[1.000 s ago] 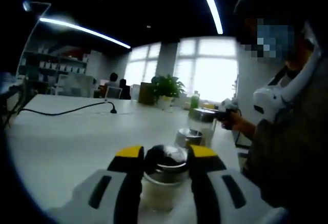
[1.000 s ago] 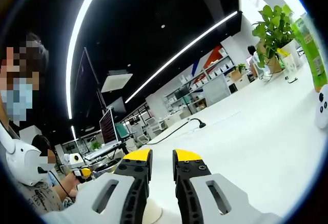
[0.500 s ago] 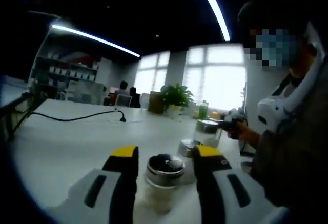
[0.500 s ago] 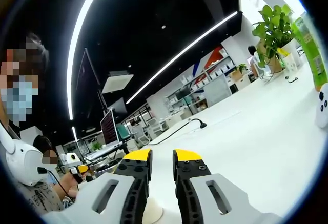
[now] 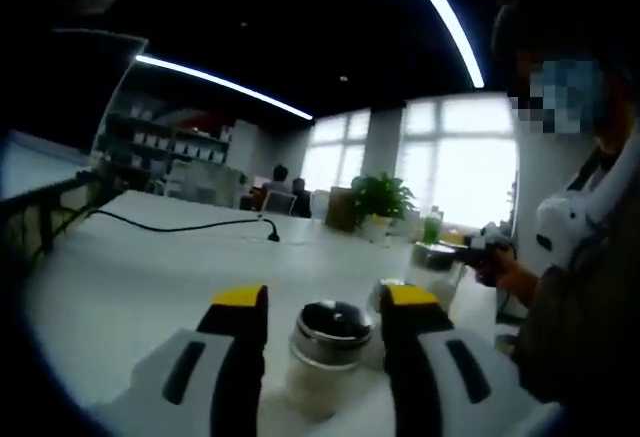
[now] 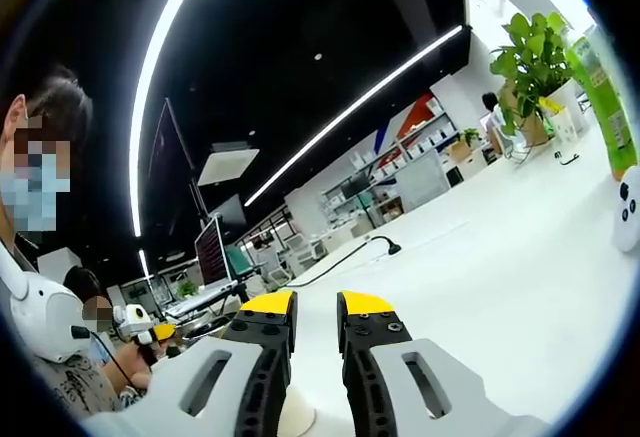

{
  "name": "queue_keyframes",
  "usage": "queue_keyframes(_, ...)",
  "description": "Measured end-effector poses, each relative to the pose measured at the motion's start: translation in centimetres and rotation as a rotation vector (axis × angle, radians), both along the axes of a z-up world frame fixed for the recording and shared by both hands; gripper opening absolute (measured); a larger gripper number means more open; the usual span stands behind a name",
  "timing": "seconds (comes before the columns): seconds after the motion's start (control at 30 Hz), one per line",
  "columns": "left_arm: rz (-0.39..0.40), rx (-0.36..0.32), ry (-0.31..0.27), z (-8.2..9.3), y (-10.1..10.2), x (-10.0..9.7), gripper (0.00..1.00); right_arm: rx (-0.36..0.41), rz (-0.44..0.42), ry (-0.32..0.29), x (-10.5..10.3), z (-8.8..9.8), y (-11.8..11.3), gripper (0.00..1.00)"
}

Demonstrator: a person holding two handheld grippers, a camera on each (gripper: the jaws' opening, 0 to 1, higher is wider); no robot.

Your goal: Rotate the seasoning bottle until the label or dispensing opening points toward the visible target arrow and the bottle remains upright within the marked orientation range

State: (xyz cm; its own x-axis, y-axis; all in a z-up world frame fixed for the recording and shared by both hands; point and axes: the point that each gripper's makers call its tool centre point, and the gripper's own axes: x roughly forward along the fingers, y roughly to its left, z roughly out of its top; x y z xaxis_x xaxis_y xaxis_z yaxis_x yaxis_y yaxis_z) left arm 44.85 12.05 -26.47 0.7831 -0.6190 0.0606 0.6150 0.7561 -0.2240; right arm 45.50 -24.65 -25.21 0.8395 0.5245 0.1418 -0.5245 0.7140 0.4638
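- Low in the centre of the left gripper view: seasoning bottle [image 5: 328, 352], upright on the white table [image 5: 120, 292], metal cap with a dark top, pale contents below.
- Either side of it, left gripper [image 5: 325, 299] with yellow-tipped jaws apart, a sliver of daylight between each jaw and the cap; bracketing the bottle, not clamping it.
- Probably spread like this to let go between twists and take a fresh hold, with the bottle standing on its own base and so kept upright.
- No target arrow or orientation marking to be made out on the tabletop; label facing impossible to read from above the cap.
- Just behind the right jaw, a second metal-lidded jar [image 5: 436, 265], close enough to be knocked by a wide swing.
- Further back: black cable [image 5: 180, 225] across the table, potted plant [image 5: 381, 204] before the windows.
- At bottom centre of the right gripper view: right gripper [image 6: 316, 307], jaws drawn near together with only a narrow slit between the tips.
- Under the jaws, a pale rounded shape [image 6: 297, 414]; cannot tell whether pinched or merely lying beneath.
- Pointed out over bare table towards the green bottle [image 6: 606, 97] at the right edge, seemingly parked out of the way while the other tool works.
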Motion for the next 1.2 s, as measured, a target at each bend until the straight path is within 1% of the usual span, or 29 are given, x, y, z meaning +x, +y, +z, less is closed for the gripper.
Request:
queue_keyframes(0.03,0.034,-0.015,0.005,0.2,0.4,0.1,0.47,0.001,0.0,-0.001,0.0,0.0,0.0,0.15)
queue_keyframes(0.07,0.044,-0.014,0.002,0.3,0.5,0.1,0.47,0.002,0.001,-0.001,0.1,0.0,0.0,0.15)
queue_keyframes(0.13,0.048,-0.008,-0.001,0.4,0.4,-0.1,0.47,0.002,0.002,-0.002,0.1,0.1,0.0,0.15)
queue_keyframes(0.23,0.069,-0.009,0.019,0.2,0.6,-0.2,0.48,0.0,0.004,-0.001,0.1,0.0,0.0,0.15)
queue_keyframes(0.37,0.101,0.05,0.013,0.1,0.6,-0.4,0.48,0.002,-0.003,0.002,0.3,-0.1,-0.2,0.15)
queue_keyframes(0.43,0.1,0.055,0.02,-0.2,0.2,-0.5,0.5,0.004,-0.005,0.002,0.3,-0.1,-0.3,0.15)
queue_keyframes(0.5,0.118,0.046,0.019,-0.3,0.1,-0.5,0.52,0.003,-0.004,0.003,0.3,-0.2,-0.2,0.15)
queue_keyframes(0.57,0.162,0.046,0.015,-0.4,0.5,-0.3,0.52,0.005,-0.003,0.006,0.3,-0.3,-0.2,0.15)
queue_keyframes(0.6,0.191,0.066,0.009,-0.5,0.9,-0.1,0.52,0.006,-0.004,0.008,0.3,-0.4,-0.2,0.15)
queue_keyframes(0.67,0.235,0.084,0.0,-0.6,1.3,0.0,0.52,0.008,-0.008,0.01,0.2,-0.5,-0.3,0.15)
queue_keyframes(0.73,0.232,0.068,0.014,-0.9,1.2,-0.1,0.51,0.009,-0.013,0.013,0.2,-0.6,-0.5,0.15)
queue_keyframes(0.8,0.24,0.048,0.015,-0.9,1.2,-0.2,0.51,0.013,-0.02,0.014,0.1,-0.7,-0.8,0.15)
queue_keyframes(0.87,0.252,0.04,0.021,-1.1,1.2,-0.2,0.51,0.017,-0.026,0.015,0.1,-0.7,-1.0,0.15)
queue_keyframes(0.93,0.255,0.048,0.028,-1.4,1.0,-0.1,0.5,0.018,-0.029,0.017,0.1,-0.8,-1.1,0.15)
queue_keyframes(0.97,0.244,0.045,0.039,-1.6,0.8,-0.1,0.48,0.018,-0.029,0.017,0.1,-0.8,-1.1,0.15)
queue_keyframes(1.03,0.219,0.005,0.05,-1.7,0.4,-0.2,0.44,0.018,-0.028,0.018,0.1,-0.8,-1.1,0.15)
queue_keyframes(1.07,0.213,-0.002,0.053,-1.7,0.3,-0.2,0.43,0.019,-0.027,0.019,0.2,-0.8,-1.2,0.15)
queue_keyframes(1.17,0.202,0.007,0.048,-1.7,0.1,-0.3,0.36,0.022,-0.03,0.017,0.2,-0.8,-1.3,0.15)
queue_keyframes(1.2,0.199,0.009,0.047,-1.6,0.0,-0.3,0.36,0.023,-0.032,0.017,0.1,-0.8,-1.4,0.15)
